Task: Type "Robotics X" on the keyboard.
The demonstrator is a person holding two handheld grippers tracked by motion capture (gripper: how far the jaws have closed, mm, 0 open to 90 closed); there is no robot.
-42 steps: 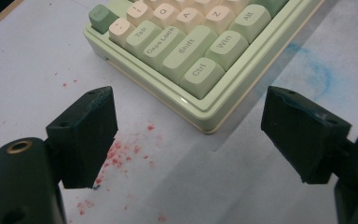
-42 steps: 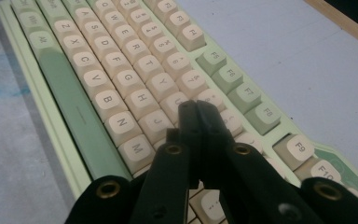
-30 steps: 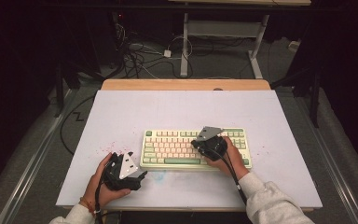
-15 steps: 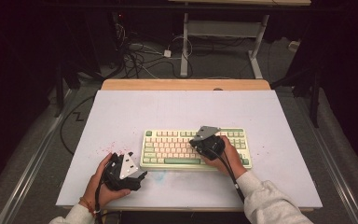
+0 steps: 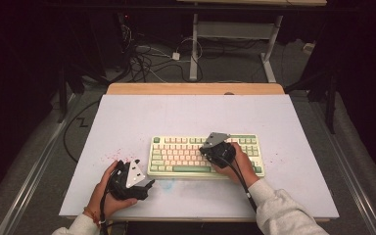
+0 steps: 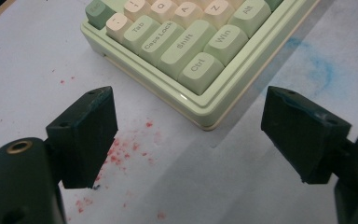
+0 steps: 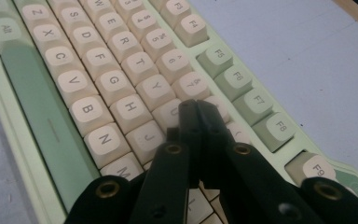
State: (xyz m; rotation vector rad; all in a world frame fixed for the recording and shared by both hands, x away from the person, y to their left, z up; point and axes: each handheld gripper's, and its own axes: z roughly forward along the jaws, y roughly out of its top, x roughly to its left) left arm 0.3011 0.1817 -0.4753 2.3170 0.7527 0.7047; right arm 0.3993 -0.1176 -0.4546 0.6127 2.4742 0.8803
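Note:
A pale green and cream keyboard (image 5: 176,155) lies on the white table, a little toward me from its middle. My right gripper (image 5: 204,150) is over the keyboard's right half, held from behind by a hand. In the right gripper view its jaws are shut, and the tips (image 7: 196,105) rest among the cream keys (image 7: 98,88) near U and 8, with nothing between them. My left gripper (image 5: 146,182) sits low on the table by the keyboard's front left corner. In the left gripper view its jaws stand wide open (image 6: 189,100), empty, facing the Ctrl corner (image 6: 200,70).
The white table top (image 5: 196,115) has red specks (image 6: 121,154) and a blue smear (image 6: 319,70) near the keyboard. A wooden strip (image 5: 196,88) edges the far side. Cables (image 5: 147,56) and desk legs stand on the dark floor behind.

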